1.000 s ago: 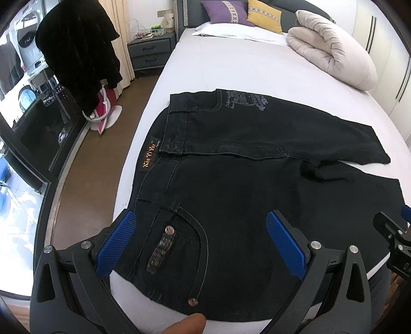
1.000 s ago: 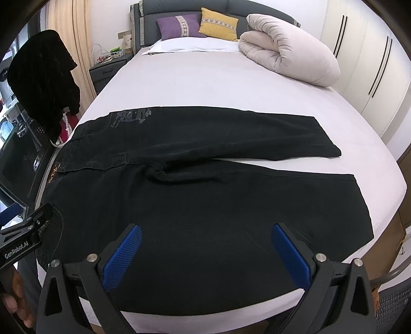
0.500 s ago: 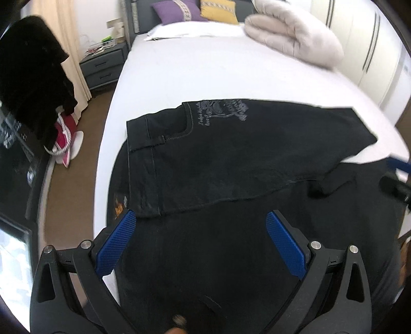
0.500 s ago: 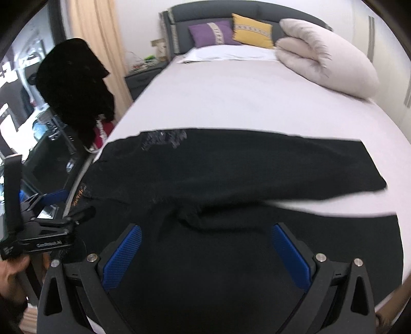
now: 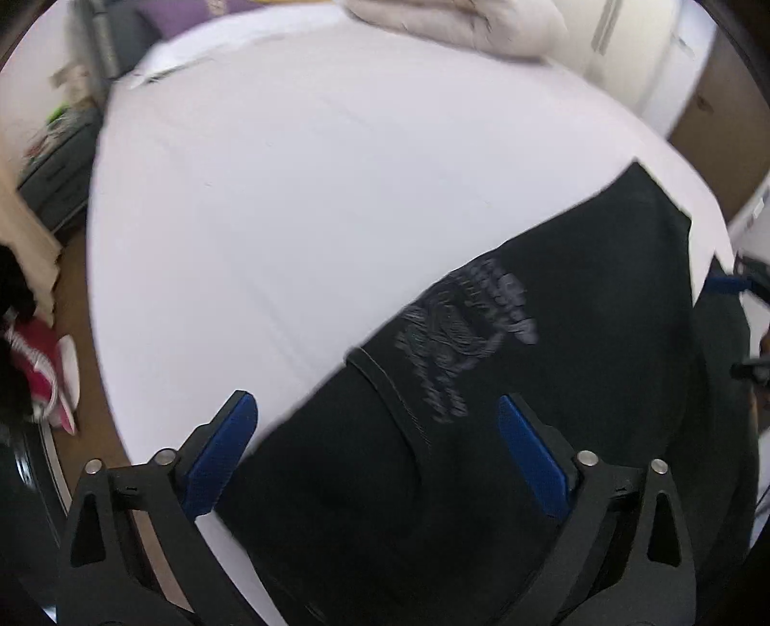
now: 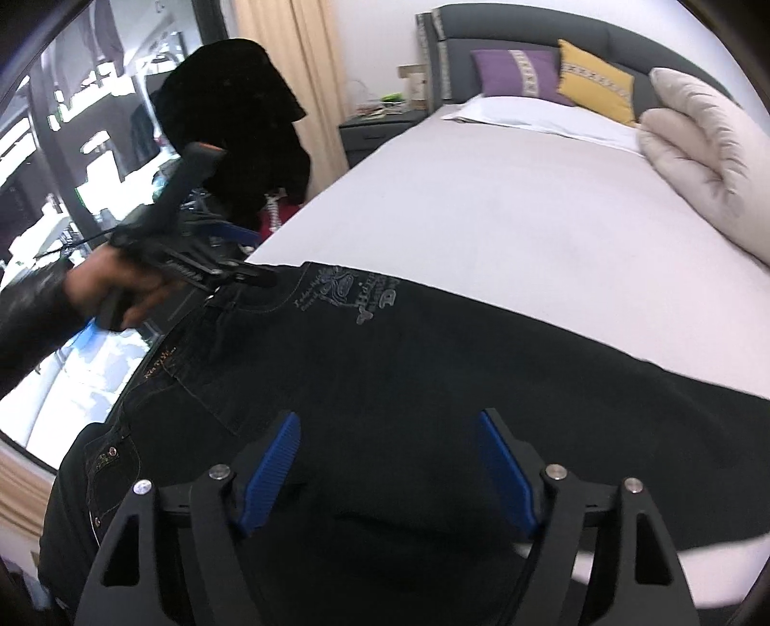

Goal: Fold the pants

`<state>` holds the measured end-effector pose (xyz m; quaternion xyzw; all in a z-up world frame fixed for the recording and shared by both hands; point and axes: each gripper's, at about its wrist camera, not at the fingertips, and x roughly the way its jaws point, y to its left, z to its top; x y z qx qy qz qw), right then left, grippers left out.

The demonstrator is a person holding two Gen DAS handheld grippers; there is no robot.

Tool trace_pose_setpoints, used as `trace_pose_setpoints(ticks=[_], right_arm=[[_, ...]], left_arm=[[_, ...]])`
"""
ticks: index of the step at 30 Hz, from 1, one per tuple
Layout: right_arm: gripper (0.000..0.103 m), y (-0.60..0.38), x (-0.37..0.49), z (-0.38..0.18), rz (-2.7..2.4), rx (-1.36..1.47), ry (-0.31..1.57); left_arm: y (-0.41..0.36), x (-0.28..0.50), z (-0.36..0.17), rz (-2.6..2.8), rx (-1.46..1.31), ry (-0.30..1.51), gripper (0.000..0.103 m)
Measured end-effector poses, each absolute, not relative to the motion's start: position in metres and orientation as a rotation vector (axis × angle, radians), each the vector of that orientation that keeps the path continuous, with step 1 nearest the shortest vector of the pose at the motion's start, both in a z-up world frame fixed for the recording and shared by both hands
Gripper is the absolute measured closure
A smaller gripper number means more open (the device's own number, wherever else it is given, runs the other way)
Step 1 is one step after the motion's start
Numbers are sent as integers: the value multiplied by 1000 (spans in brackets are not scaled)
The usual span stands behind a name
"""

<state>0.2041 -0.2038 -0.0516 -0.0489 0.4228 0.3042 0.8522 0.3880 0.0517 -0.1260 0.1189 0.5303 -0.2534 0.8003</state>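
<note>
Black pants (image 6: 433, 385) lie lengthwise across the bed (image 6: 505, 202), waistband left.

The black pants (image 6: 433, 375) are matt, denim-like cloth with pale contrast stitching, a greyish print (image 6: 356, 291) near the waist and small shiny rivets at the pocket. The bed (image 6: 529, 202) carries a smooth, matt white sheet. The rolled duvet (image 6: 712, 159) is soft, puffy off-white cloth. Each gripper, left (image 5: 378, 452) and right (image 6: 387, 472), is matt black plastic with ribbed blue pads (image 6: 269, 469) and bright metal screw heads. The headboard (image 6: 481, 29) looks grey and upholstered.
</note>
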Motion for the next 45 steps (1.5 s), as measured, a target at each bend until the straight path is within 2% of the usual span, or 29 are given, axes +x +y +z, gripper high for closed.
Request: trace_pose_setpoints(ticks=[3,7,9,11,14,16,22,23,27,37,38,39,40,42,45], right_arm=[[29,-205,220,-59,659,-121,901],[36,-202,234,-66,694,-141,924],[38,-197,238,-66,716,-156,925],[40,-192,245,-69,728,-174,928],[41,-182,259,-70,734,-186,931],[41,-176,268,-70,739,-201,926],[42,-154,288,-67,764,-284,912],[42,-150,293,-67,770,-304,914],[52,-139,313,-71,784,-381,935],[55,-118,353,-95,802,-579,1041],[60,-116,356,-101,800,-600,1062],[76,-115,359,-104,795,-604,1083],[86,-116,362,-106,799,-580,1113],[92,-118,363,-102,801,-538,1110],[96,-125,360,-94,785,-472,1111]], left_arm=[[55,414,-149,-563,265,1203,24],[62,435,-163,-618,213,1236,29],[62,441,-164,-646,207,1244,41],[58,443,-164,-675,213,1262,67],[46,442,-161,-689,265,1267,85],[44,432,-157,-680,290,1250,90],[60,403,-130,-647,251,1107,94],[62,391,-125,-639,269,1081,97],[59,357,-114,-631,301,1006,96],[56,326,-114,-615,292,949,97],[55,326,-114,-613,285,950,97],[55,322,-113,-613,279,950,97],[54,318,-114,-612,276,949,97],[47,322,-115,-609,278,943,97],[50,322,-111,-608,248,940,97]])
